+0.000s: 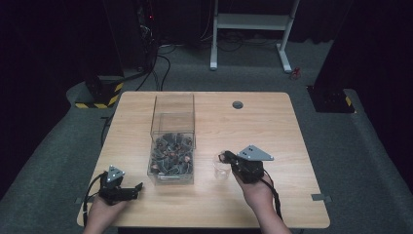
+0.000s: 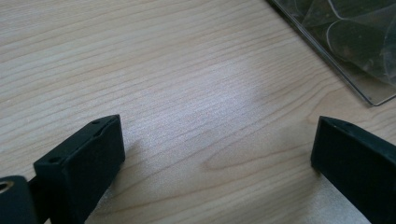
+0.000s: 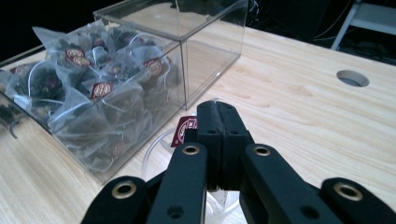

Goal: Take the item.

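Clear box: a tall clear plastic box (image 1: 172, 141) stands on the light wooden table (image 1: 272, 126), left of the middle. The right gripper view shows it split into two compartments by a clear wall.
Box contents: the near compartment is heaped with clear-mesh tea bags (image 3: 100, 100) of dark leaves, carrying small dark red paper tags; the far compartment looks empty.
Cup: a small clear plastic cup (image 1: 221, 167) stands on the table just right of the box, near its front corner. In the right gripper view its rim (image 3: 156, 144) curves out beside the jaws, close to the box wall.
Right gripper: the right gripper (image 1: 228, 157) hangs over the cup, held by the person's right hand (image 1: 256, 189), pointing left toward the box. Its jaws are pressed together, and a dark red tea bag tag (image 3: 186, 130) sticks out just at their left side; a thin string seems pinched between them, though I cannot tell for sure. The bag itself is hidden.
Left gripper: the left gripper (image 1: 138, 187) lies low at the near left corner of the table in the left hand (image 1: 100, 208), pointing right. Its jaws stand wide apart over bare wood with nothing between them; the box corner (image 2: 373, 93) sits just beyond.
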### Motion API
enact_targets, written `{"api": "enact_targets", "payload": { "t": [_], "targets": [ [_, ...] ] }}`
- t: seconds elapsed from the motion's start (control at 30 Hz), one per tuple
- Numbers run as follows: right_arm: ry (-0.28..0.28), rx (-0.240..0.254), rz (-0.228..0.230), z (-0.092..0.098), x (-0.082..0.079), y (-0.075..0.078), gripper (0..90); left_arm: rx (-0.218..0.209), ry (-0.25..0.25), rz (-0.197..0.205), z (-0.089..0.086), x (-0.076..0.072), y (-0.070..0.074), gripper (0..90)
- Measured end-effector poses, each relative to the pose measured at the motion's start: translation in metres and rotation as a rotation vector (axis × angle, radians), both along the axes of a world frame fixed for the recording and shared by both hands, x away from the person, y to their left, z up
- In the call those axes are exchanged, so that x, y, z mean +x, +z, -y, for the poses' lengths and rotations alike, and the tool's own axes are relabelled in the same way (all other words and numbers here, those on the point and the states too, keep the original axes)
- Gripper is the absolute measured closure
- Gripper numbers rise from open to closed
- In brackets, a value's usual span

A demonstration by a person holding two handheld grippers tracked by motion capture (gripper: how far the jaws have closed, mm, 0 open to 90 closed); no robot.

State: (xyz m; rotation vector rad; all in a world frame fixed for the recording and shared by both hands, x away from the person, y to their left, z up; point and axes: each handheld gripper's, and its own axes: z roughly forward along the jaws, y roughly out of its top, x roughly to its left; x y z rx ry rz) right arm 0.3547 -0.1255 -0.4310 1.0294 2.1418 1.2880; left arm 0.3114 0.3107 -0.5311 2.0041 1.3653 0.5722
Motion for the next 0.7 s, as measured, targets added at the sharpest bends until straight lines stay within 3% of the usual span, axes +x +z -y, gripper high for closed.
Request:
{"api": "enact_targets", "payload": {
  "t": [0.47, 0.7],
  "targets": [
    [0.018, -0.028, -0.039, -0.006, -0.003, -0.017, 88.5, 0.000, 0.000, 0.001, 0.000, 0.000, 0.000, 3.0],
    [0.022, -0.016, -0.027, -0.007, -0.002, -0.011, 83.0, 0.003, -0.001, 0.001, 0.000, 0.000, 0.000, 3.0]
  ]
}}
